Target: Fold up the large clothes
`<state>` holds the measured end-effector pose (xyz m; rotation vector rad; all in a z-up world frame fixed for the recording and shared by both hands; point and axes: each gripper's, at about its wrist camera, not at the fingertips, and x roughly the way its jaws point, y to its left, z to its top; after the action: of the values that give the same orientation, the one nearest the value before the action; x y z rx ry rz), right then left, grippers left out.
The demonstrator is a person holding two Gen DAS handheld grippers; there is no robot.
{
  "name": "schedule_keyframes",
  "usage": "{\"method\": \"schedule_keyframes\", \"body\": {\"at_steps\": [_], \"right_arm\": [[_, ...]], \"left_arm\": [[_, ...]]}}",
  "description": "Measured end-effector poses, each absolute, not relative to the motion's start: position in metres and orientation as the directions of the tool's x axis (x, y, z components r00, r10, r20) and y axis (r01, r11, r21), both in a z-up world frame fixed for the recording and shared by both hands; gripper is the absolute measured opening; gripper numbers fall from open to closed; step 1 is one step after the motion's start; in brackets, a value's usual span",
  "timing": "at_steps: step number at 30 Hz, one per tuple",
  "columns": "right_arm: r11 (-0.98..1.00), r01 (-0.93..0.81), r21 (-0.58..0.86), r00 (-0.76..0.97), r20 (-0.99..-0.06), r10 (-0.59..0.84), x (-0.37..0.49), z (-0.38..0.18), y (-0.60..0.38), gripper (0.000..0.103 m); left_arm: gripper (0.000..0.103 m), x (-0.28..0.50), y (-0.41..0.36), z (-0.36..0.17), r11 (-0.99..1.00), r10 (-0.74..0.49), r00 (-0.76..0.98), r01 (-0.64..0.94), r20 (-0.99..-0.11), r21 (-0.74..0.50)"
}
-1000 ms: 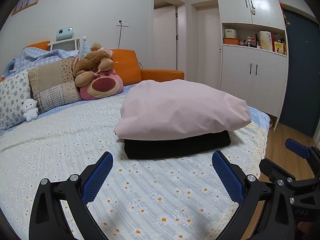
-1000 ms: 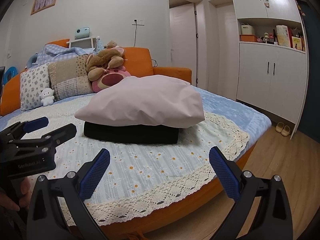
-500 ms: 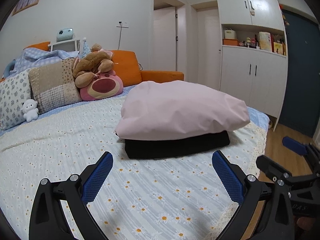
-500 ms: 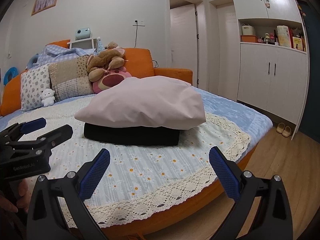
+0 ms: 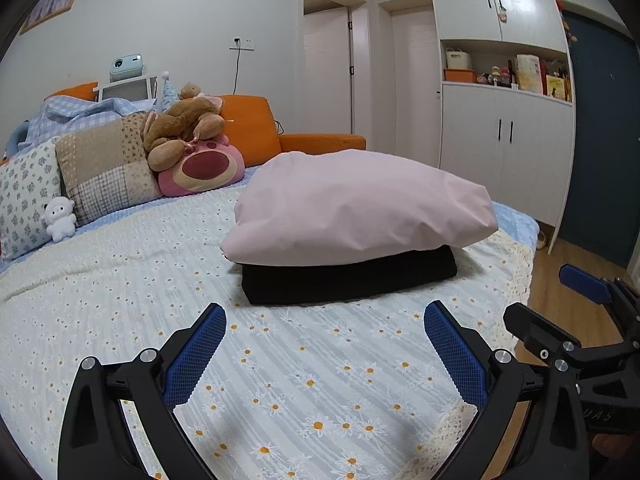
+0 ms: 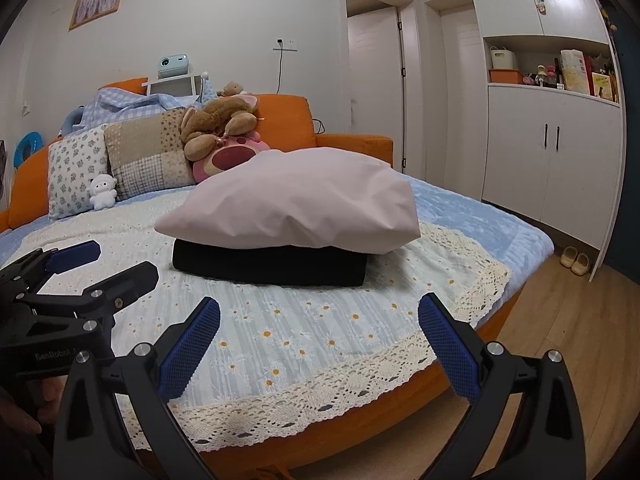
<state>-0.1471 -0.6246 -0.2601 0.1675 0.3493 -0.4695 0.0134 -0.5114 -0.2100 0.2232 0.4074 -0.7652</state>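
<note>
Moved back a little from the pink bundle (image 5: 356, 204) on black clothes (image 5: 348, 280). Left gripper (image 5: 324, 344) and right gripper (image 6: 320, 336) both spread wide, holding nothing. Could slide off if bumped.

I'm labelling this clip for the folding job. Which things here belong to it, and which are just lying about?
Job: pink garment stacked on black garment; left gripper, right gripper, both open and empty.

Lying about: plush toys, pillows, projector, slippers.

Home bedroom, daisy-print bed (image 5: 304, 380) with orange headboard (image 6: 284, 120), cushions, plush toys (image 5: 188, 128), white wardrobe (image 6: 552, 152)
</note>
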Motion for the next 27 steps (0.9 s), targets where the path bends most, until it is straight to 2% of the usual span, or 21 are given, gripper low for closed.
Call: {"method": "schedule_keyframes", "body": {"at_steps": [13,17,27], "right_arm": [[0.879,0.469,0.086,0.836,-0.365,-0.410,-0.1483,-0.2629,-0.6248,0.098],[0.879,0.466,0.098,0.838,-0.369,-0.403,-0.1482,-0.2638,-0.6268,0.098],[0.881,0.467,0.080,0.834,-0.370,-0.409,-0.1478,-0.2640,-0.6219,0.098]], "left_arm": [[0.100,0.0101,-0.5104,-0.2126,0.708,-0.628,0.653,0.706,-0.423,0.039],[0.100,0.0155,-0.5084,-0.2139,0.695,-0.652,0.621,0.719,-0.435,-0.016],[0.100,0.0140,-0.5099,-0.2125,0.707,-0.642,0.644,0.707,-0.415,0.004]]}}
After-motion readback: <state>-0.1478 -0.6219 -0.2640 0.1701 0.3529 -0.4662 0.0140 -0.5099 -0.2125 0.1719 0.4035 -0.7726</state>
